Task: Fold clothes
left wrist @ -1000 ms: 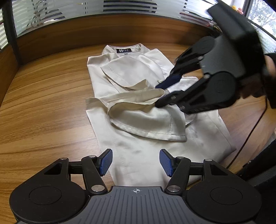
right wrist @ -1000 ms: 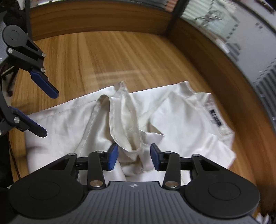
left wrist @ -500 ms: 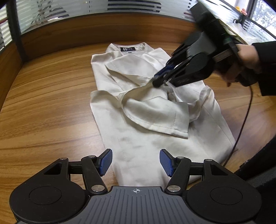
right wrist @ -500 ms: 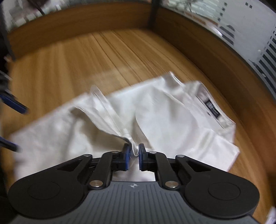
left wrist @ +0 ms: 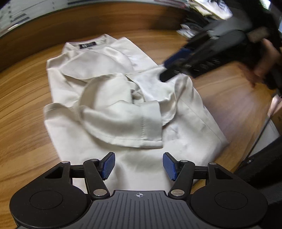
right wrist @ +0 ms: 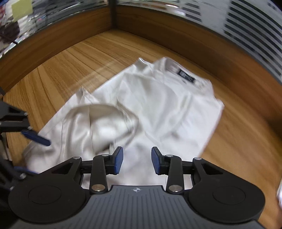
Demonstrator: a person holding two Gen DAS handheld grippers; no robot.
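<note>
A cream shirt (left wrist: 112, 98) lies on the wooden table, its dark collar label (left wrist: 87, 46) at the far end. One sleeve (left wrist: 123, 119) is folded in a loop across its middle. My left gripper (left wrist: 138, 164) hovers open over the shirt's near hem, nothing between its blue pads. My right gripper (right wrist: 137, 160) hangs over the shirt (right wrist: 158, 109) with its jaws opening and nothing between them; the loose sleeve (right wrist: 98, 126) lies to its left. In the left wrist view the right gripper (left wrist: 173, 67) is blurred at the shirt's right edge, held by a hand (left wrist: 260, 67).
A wooden rim (right wrist: 52, 44) bounds the table (left wrist: 23, 123) at the back, with striped glass above it. A dark cable (left wrist: 262, 128) runs off the table's right edge. Piled items (left wrist: 202, 12) sit behind the rim at the far right.
My right gripper, pinching the sleeve half a second ago, has let it go and pulled right. The sleeve has dropped onto the shirt. My left gripper moved in over the hem.
</note>
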